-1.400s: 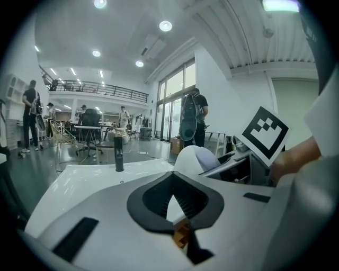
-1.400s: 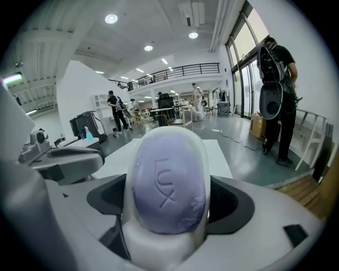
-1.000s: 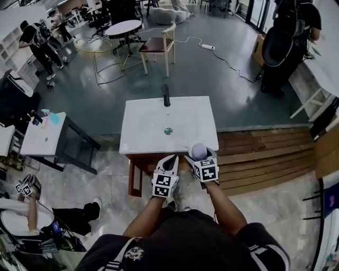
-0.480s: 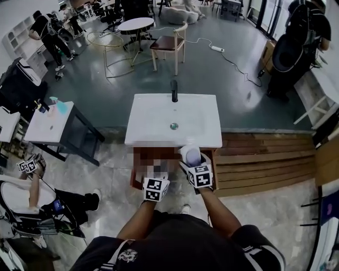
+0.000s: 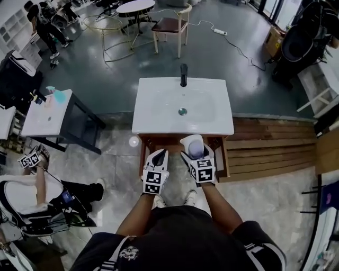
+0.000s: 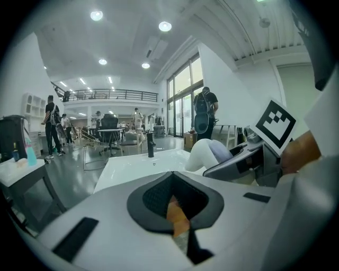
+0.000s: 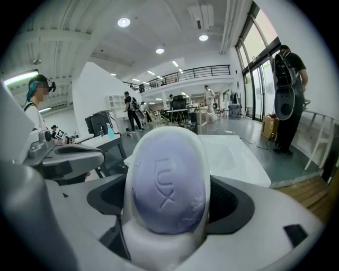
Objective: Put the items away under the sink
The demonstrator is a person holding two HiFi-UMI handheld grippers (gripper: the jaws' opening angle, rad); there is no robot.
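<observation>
A white sink [image 5: 159, 114] with a black faucet [image 5: 184, 74] tops a wooden cabinet [image 5: 222, 159] straight ahead of me. My right gripper [image 5: 192, 148] is shut on a white bottle with a lilac Lux face [image 7: 165, 182], held upright just below the sink's front edge at the cabinet's right half. The bottle [image 5: 193, 145] fills most of the right gripper view. My left gripper [image 5: 160, 154] hangs beside it at the cabinet's left half, jaws shut with nothing in them; only a sliver of orange wood shows past them. In the left gripper view the bottle [image 6: 209, 153] shows to the right.
A small white table [image 5: 45, 119] with a blue spray bottle [image 5: 57, 95] stands at the left. Wooden steps [image 5: 265, 151] adjoin the cabinet on the right. A person's gripper [image 5: 30, 159] shows at lower left. A chair [image 5: 172, 26] and round table [image 5: 136, 6] stand far behind the sink.
Both grippers have come down from the sink's front rim to cabinet height, the right one carrying the bottle. The view has shifted so the sink sits higher in frame.
</observation>
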